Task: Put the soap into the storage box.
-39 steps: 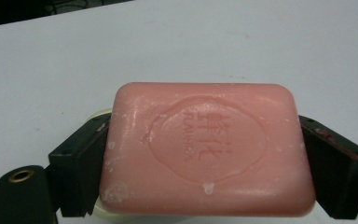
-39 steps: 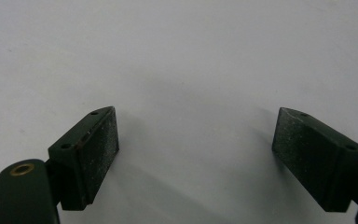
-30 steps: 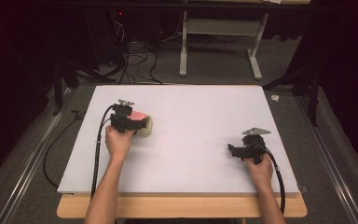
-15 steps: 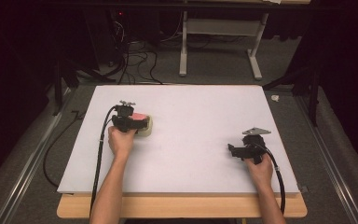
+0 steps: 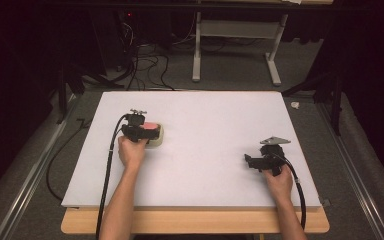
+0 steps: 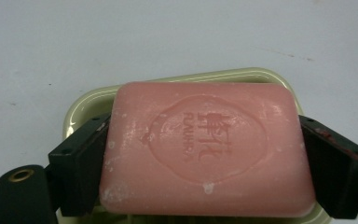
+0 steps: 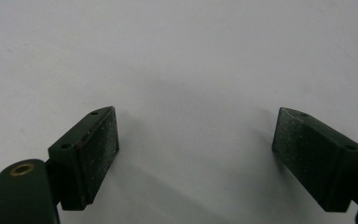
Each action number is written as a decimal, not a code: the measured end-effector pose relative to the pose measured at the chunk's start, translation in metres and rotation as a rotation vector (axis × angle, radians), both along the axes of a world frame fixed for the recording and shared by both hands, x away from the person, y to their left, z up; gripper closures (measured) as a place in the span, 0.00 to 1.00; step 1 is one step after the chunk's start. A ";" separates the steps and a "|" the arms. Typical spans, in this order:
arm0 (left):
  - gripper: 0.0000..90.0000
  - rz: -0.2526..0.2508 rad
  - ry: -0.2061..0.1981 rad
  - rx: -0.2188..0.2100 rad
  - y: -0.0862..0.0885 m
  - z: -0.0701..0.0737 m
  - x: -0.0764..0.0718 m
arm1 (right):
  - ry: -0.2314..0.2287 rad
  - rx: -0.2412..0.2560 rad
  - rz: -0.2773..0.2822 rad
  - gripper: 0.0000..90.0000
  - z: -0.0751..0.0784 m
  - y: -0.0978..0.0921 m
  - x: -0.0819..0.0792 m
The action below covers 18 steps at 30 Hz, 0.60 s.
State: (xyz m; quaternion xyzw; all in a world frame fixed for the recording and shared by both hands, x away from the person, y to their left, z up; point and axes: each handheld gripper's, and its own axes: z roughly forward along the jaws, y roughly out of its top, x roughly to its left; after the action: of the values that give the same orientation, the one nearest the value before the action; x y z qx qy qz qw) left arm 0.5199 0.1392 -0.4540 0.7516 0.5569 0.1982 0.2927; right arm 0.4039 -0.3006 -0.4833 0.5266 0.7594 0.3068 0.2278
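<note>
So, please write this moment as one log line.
left gripper: shut on pink soap over dish | right gripper: open, nothing between

On the table (image 5: 210,125), the soap (image 6: 205,149) lies in its dish (image 6: 81,102) at left, well apart from the right gripper (image 7: 196,154).

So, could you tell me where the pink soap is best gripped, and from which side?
Grip the soap across its two short ends, coming from above along its long axis, as the left gripper does. Those ends are flat and parallel, so the pads seat squarely, and they stand above the dish rim. The embossed top face is broad and likely slippery.
</note>
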 end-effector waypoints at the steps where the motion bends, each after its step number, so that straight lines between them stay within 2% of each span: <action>1: 0.15 -0.002 0.004 -0.002 0.000 -0.001 0.000 | 0.000 0.000 0.000 0.17 0.000 0.000 0.000; 3: 0.15 -0.003 0.014 -0.008 0.000 -0.002 0.001 | 0.000 0.000 0.000 0.17 0.000 0.000 0.000; 8: 0.15 -0.006 0.027 0.020 -0.002 -0.006 0.002 | 0.000 0.000 0.000 0.17 0.000 0.000 0.000; 11: 0.15 0.000 0.027 0.008 -0.001 -0.006 0.002 | -0.001 0.001 0.000 0.17 0.000 0.000 0.000; 14: 0.12 0.004 -0.014 -0.038 0.000 0.000 0.001 | 0.001 0.001 0.000 0.17 0.000 0.000 0.000; 18: 0.09 -0.003 -0.035 -0.047 0.003 0.006 -0.002 | -0.001 -0.002 0.001 0.17 0.000 0.000 0.000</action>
State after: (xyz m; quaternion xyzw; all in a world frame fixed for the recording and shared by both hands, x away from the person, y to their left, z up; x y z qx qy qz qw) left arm 0.5183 0.1417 -0.4480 0.7419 0.5551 0.1974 0.3203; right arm 0.4039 -0.3008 -0.4834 0.5257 0.7599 0.3066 0.2285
